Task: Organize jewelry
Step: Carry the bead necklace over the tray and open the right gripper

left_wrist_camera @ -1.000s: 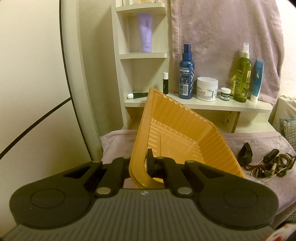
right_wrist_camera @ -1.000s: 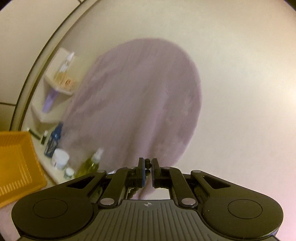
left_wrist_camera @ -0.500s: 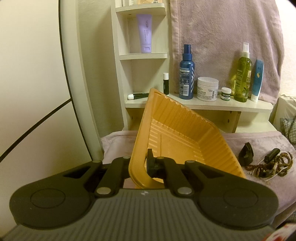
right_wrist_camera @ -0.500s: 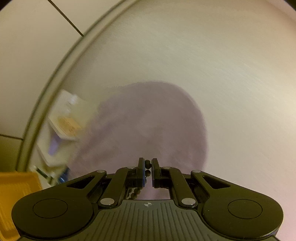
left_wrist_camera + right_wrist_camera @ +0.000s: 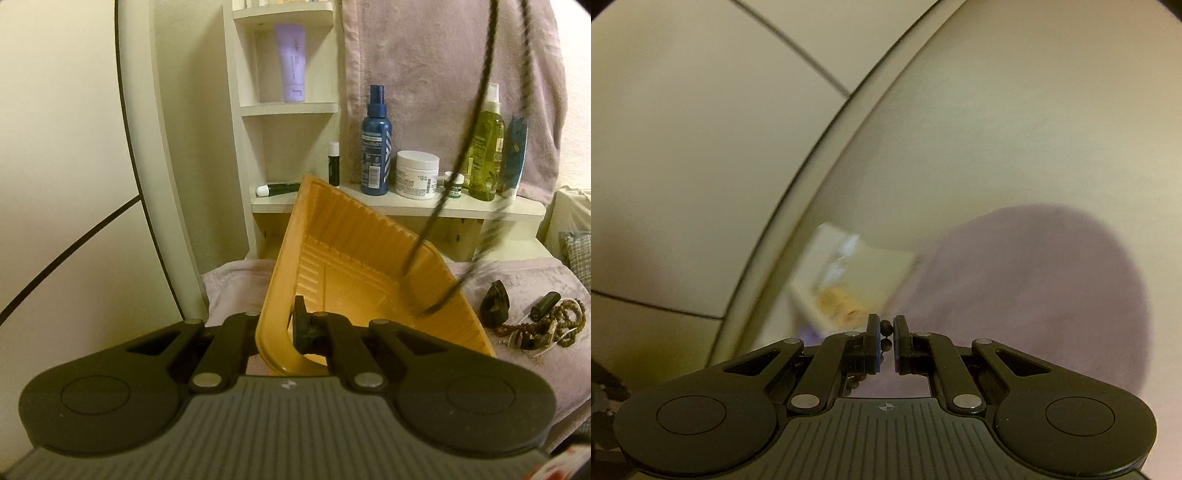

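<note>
My left gripper (image 5: 284, 325) is shut on the near rim of an orange ribbed plastic tray (image 5: 369, 280), which it holds tilted over the lilac cloth. A dark beaded necklace (image 5: 476, 122) hangs blurred from above, its lower loop dangling inside the tray. In the right wrist view my right gripper (image 5: 885, 328) is shut on black beads (image 5: 885, 326) of that necklace, high up and facing the wall. A tangle of brown bead jewelry (image 5: 546, 325) and two small black pieces (image 5: 496, 301) lie on the cloth to the tray's right.
A white shelf unit (image 5: 399, 206) behind the tray carries a blue spray bottle (image 5: 376, 147), a white jar (image 5: 417, 173), a green bottle (image 5: 484, 147) and a purple tube (image 5: 291, 62). A lilac towel (image 5: 424, 74) hangs behind them. A curved pale panel stands at the left.
My right gripper has swung upward and tilted toward the wall, carrying the necklace. The necklace now hangs into the left wrist view over the tray. The left gripper and tray stayed put.
</note>
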`<state>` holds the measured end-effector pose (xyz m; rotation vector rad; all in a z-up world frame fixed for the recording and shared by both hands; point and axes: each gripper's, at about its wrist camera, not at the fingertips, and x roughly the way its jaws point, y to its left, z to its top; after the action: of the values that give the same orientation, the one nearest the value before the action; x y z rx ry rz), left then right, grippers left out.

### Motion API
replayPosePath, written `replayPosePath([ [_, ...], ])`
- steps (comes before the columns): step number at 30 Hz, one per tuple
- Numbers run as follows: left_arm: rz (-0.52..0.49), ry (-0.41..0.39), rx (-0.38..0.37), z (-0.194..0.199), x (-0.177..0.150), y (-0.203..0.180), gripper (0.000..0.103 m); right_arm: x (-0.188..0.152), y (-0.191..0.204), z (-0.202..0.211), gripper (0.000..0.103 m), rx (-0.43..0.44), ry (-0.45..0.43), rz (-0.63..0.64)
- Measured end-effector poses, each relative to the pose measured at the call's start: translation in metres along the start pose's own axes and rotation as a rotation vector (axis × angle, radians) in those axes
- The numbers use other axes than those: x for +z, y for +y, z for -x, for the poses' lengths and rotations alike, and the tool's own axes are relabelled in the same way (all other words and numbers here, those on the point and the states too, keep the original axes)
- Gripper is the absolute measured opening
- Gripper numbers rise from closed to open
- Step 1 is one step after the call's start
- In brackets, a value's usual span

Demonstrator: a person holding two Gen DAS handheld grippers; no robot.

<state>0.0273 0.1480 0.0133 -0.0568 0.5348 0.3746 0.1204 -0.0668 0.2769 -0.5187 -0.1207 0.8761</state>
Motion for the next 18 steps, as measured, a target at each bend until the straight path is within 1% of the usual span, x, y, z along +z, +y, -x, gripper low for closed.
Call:
replayPosePath([
  [6, 0.009, 0.002, -0.003, -0.001, 0.000, 0.002, 0.005, -0.024, 0.033, -0.033, 0.007, 0.143, 0.094, -0.073],
  [11, 0.013, 0.003, -0.007, -0.001, 0.001, 0.002, 0.005, -0.052, 0.058, -0.071, 0.007, 0.297, 0.211, -0.121],
  [15, 0.014, 0.005, -0.008, -0.001, 0.001, 0.002, 0.005, -0.073, 0.069, -0.094, 0.007, 0.384, 0.290, -0.153],
  [16, 0.015, 0.005, -0.010, -0.001, 0.001, 0.002, 0.005, -0.079, 0.068, -0.097, 0.007, 0.415, 0.305, -0.164],
  [18, 0.014, 0.007, -0.012, -0.001, 0.001, 0.002, 0.005, -0.089, 0.071, -0.104, 0.007, 0.522, 0.320, -0.166],
])
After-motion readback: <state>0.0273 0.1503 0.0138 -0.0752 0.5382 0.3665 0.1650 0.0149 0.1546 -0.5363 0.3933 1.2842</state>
